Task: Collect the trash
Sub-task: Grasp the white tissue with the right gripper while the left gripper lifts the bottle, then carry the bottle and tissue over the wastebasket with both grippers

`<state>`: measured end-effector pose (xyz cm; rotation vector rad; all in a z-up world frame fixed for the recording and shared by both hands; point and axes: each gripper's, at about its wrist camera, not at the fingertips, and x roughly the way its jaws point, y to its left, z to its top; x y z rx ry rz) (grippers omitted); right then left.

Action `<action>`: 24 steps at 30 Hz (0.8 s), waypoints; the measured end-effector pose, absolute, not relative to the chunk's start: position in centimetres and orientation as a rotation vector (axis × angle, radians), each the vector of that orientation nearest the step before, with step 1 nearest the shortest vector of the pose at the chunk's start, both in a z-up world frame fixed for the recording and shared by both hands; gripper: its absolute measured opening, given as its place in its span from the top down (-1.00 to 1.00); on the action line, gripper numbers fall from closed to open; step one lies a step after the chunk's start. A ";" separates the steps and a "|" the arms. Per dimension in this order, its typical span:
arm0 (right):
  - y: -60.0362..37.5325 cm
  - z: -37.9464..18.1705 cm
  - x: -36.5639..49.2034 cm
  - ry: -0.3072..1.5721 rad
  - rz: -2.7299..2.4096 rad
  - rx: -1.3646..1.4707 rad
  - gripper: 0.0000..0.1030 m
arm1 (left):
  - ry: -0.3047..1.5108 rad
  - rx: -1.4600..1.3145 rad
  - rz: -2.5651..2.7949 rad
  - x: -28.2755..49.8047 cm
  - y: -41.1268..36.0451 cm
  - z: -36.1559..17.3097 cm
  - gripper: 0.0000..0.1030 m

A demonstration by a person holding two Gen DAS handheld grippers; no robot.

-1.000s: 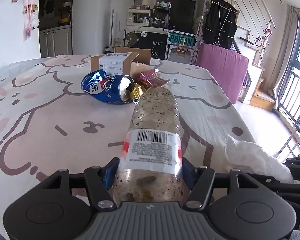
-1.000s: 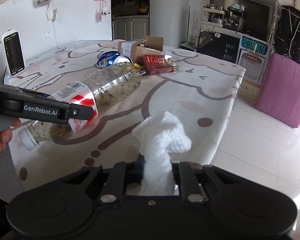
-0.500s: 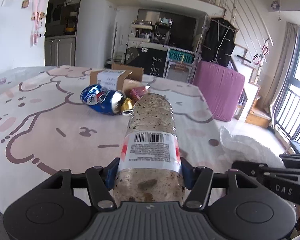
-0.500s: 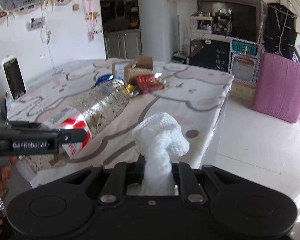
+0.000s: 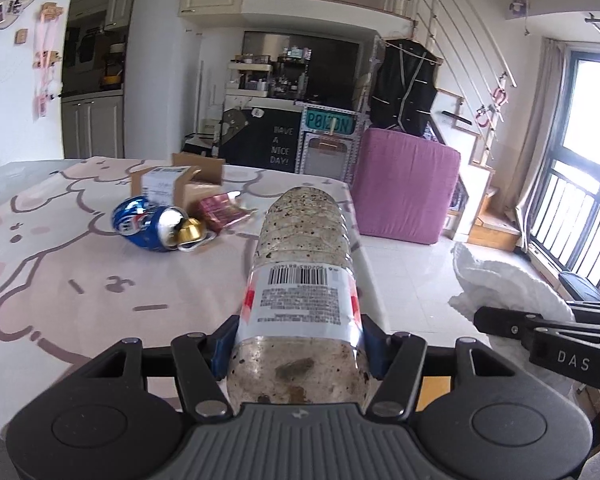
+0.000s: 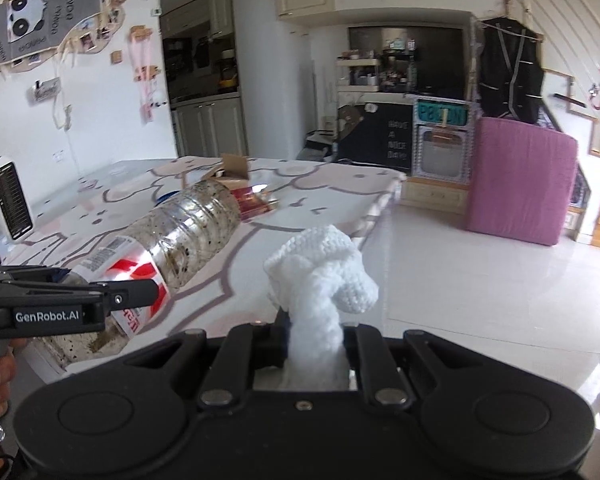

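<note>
My left gripper (image 5: 298, 344) is shut on a dirty clear plastic bottle (image 5: 302, 272) with a red and white label, held level above the table's near edge. The bottle also shows in the right wrist view (image 6: 180, 236), with the left gripper (image 6: 100, 304) around its label. My right gripper (image 6: 316, 344) is shut on a crumpled white cloth (image 6: 324, 268), held off the table's right side above the floor. The cloth shows at the right of the left wrist view (image 5: 504, 288). A crushed blue can (image 5: 148, 224), a gold foil piece (image 5: 190, 232) and a red packet (image 5: 220, 210) lie on the table.
The table (image 5: 60, 280) has a pink cartoon-print cloth. An open cardboard box (image 5: 176, 184) stands behind the can. A white heater (image 6: 8, 196) stands at the table's far left. A purple block (image 5: 404, 188) stands on the tiled floor (image 6: 480, 292) to the right.
Both grippers have pulled back and up from the table with the bottle and the cloth still held. The can and box now look farther away.
</note>
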<state>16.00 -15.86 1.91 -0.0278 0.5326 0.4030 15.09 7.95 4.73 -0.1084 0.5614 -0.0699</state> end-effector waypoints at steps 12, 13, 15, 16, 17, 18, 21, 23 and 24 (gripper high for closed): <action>-23.8 1.9 14.4 0.527 0.267 -0.001 0.74 | 0.591 -0.066 -0.203 16.1 0.3 4.0 -0.19; -24.4 1.7 14.3 0.529 0.257 0.003 0.74 | 0.597 -0.063 -0.212 16.3 -0.4 3.9 -0.19; -25.7 1.4 14.2 0.534 0.236 0.011 0.74 | 0.611 -0.055 -0.236 16.7 -1.8 3.5 -0.19; -26.4 1.2 14.2 0.539 0.225 0.016 0.74 | 0.618 -0.052 -0.247 16.9 -2.5 3.2 -0.19; -27.0 1.1 14.2 0.542 0.217 0.021 0.74 | 0.626 -0.048 -0.258 17.1 -3.1 3.0 -0.19; -27.7 0.8 14.2 0.547 0.207 0.028 0.74 | 0.634 -0.045 -0.267 17.3 -3.8 2.8 -0.19; -29.5 -0.1 14.2 0.562 0.175 0.040 0.74 | 0.662 -0.036 -0.293 18.1 -5.5 2.0 -0.19; -30.6 -0.8 14.4 0.573 0.156 0.050 0.74 | 0.688 -0.033 -0.308 18.8 -6.7 1.2 -0.19; -31.1 -1.2 14.5 0.580 0.145 0.054 0.74 | 0.704 -0.033 -0.315 19.2 -7.2 0.7 -0.19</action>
